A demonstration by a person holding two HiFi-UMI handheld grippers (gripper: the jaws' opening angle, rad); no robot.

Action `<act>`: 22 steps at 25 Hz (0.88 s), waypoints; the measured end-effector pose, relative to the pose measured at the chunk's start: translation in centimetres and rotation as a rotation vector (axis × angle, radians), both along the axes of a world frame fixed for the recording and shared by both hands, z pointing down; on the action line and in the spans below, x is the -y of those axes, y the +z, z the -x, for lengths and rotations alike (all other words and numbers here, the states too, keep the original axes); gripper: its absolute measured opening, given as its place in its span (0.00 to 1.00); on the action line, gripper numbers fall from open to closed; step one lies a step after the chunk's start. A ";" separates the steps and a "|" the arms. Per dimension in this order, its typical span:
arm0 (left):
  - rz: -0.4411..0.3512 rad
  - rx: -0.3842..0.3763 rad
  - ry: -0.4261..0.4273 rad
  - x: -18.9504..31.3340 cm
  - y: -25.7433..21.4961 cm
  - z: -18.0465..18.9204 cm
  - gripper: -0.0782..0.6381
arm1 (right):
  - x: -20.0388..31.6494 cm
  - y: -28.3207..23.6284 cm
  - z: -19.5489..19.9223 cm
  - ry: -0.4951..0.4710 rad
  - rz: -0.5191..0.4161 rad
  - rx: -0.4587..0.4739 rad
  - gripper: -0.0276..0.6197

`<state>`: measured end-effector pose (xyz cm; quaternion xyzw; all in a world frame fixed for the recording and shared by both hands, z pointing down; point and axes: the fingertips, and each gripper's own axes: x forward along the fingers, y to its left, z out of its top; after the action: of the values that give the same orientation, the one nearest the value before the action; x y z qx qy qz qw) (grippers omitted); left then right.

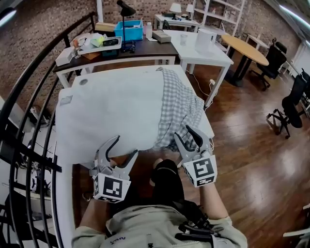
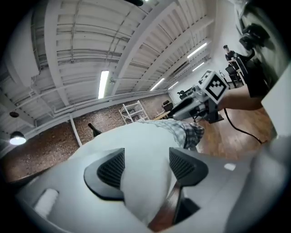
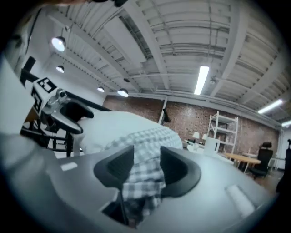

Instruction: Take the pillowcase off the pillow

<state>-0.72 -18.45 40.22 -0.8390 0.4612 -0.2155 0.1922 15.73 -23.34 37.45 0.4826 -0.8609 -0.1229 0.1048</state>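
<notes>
Grasp step judged in hand. L tongs (image 1: 127, 144) spread, white pillow (image 1: 111, 106) corner between, unpinched; R tongs (image 1: 182, 131) spread around checked pillowcase (image 1: 177, 111) (bunched at pillow's right end, on table (image 1: 97, 72)). Next: both clenched, then pulled apart.

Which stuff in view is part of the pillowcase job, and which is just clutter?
Job: white pillow; checked pillowcase; left gripper, open at the pillow's corner; right gripper, open around the pillowcase.
Lying about: blue bin; desk lamp; round table; office chairs.
</notes>
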 end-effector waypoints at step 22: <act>-0.121 -0.363 -0.154 8.5 -5.2 6.7 0.17 | 9.0 8.7 -13.5 0.523 0.192 -0.334 0.07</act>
<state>-7.42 -26.94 35.03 -0.8133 0.5631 -0.0468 0.1391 29.20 -32.31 46.17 0.6485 -0.6863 -0.0876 0.3175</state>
